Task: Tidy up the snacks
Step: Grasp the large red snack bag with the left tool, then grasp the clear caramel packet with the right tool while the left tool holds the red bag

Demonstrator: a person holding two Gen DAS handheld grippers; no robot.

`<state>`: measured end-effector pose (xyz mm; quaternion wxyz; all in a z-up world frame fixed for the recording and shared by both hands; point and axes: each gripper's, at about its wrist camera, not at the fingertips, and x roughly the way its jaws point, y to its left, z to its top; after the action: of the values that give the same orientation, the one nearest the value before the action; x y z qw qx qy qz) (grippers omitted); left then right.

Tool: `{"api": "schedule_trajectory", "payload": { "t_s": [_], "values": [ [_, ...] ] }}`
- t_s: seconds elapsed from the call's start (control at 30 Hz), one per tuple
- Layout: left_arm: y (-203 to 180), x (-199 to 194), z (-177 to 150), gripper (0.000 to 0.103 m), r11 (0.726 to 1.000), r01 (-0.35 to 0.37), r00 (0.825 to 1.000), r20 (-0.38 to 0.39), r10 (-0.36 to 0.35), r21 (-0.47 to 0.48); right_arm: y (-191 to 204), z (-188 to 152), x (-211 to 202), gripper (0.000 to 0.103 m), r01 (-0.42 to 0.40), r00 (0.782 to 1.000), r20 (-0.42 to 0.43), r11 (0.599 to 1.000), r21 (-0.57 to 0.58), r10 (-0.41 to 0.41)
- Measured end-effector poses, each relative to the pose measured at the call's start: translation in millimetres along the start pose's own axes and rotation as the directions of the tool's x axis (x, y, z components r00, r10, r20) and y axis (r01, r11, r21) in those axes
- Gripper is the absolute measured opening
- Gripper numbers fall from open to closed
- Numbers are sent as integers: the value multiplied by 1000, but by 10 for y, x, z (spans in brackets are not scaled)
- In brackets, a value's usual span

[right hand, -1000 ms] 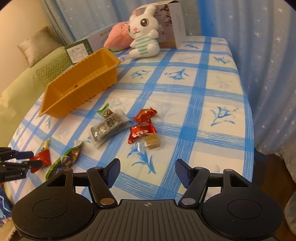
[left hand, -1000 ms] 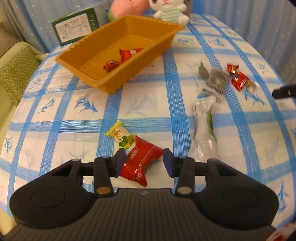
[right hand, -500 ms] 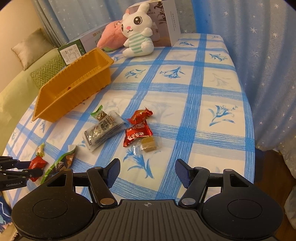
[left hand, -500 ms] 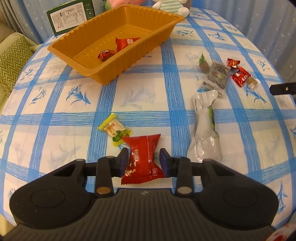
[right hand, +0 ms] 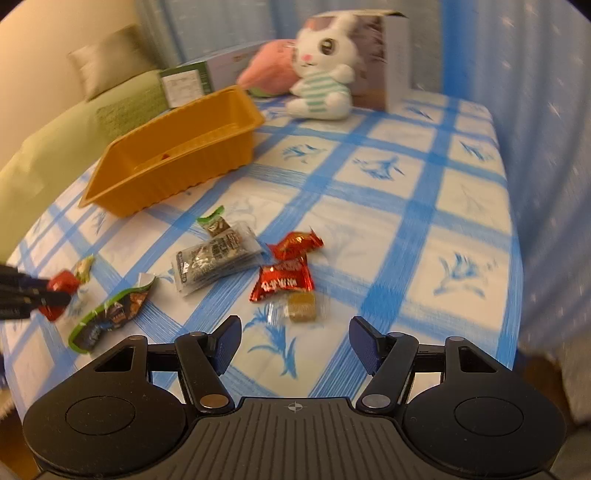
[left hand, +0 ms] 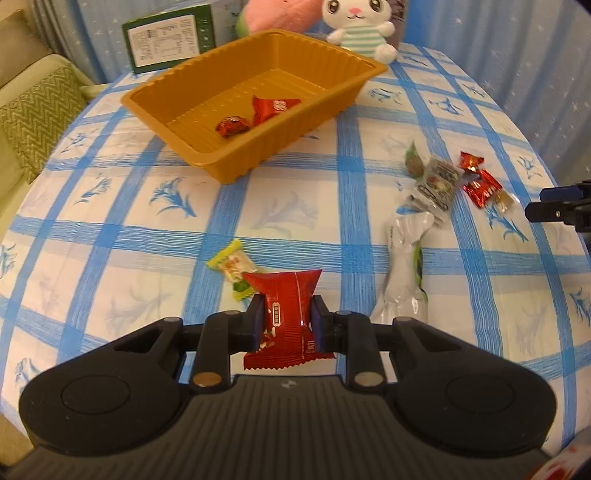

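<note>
Two red snacks [left hand: 258, 112] in tray [left hand: 192, 66]

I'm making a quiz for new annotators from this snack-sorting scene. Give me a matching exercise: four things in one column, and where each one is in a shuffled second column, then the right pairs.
Things:
1. large red snack packet
2. small red wrapped candy
3. yellow-green candy
4. plush rabbit

Places:
A. on the tablecloth, just beyond the left gripper
B. at the table's far end, behind the orange tray
C. clamped between the left gripper's pads
D. inside the orange tray

Pairs: 1-C, 2-D, 3-A, 4-B
</note>
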<state>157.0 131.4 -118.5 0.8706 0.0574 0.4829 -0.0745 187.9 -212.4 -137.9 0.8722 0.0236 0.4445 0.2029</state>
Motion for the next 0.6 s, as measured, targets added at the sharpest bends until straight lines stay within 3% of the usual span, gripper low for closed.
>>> {"api": "schedule_trajectory", "payload": {
  "t_s": [0.27, 0.6],
  "values": [
    [103, -104, -4, 24, 997, -39, 999, 10, 40, -62, -73, 165, 226, 64, -67, 998, -3, 989, -130, 67],
    [184, -188, -119, 24, 990, -79, 997, -3, 79, -116, -173, 209, 517, 63, -171, 983, -91, 971, -165, 157]
  ]
}}
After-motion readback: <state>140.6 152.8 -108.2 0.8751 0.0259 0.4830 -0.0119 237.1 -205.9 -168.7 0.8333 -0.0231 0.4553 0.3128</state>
